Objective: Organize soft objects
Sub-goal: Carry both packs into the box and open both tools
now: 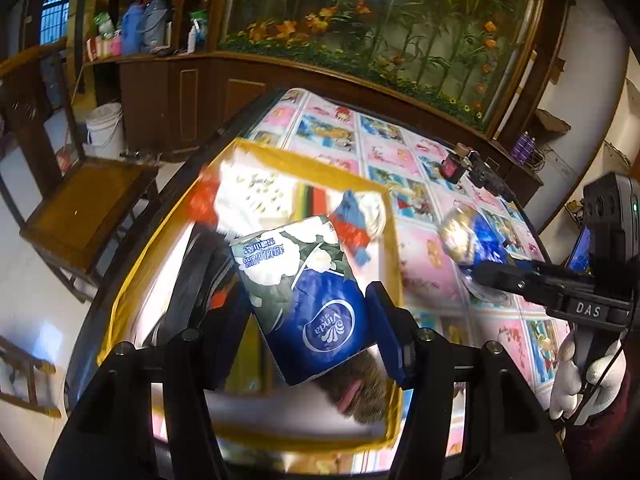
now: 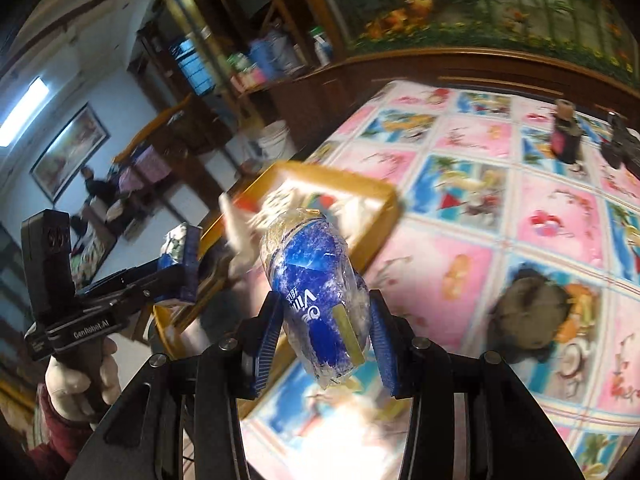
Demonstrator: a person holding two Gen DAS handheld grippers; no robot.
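Two soft packs are held in the air: left gripper fingers closed on the tissue pack above the yellow tray, right gripper fingers pinching the wrapped roll beside the tray, whose slippery film may slide out and fall on the desk.

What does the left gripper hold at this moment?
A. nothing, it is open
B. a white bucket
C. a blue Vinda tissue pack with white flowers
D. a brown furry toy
C: in the left wrist view the left gripper has its blue fingers closed on both sides of the tissue pack, above the yellow-rimmed box.
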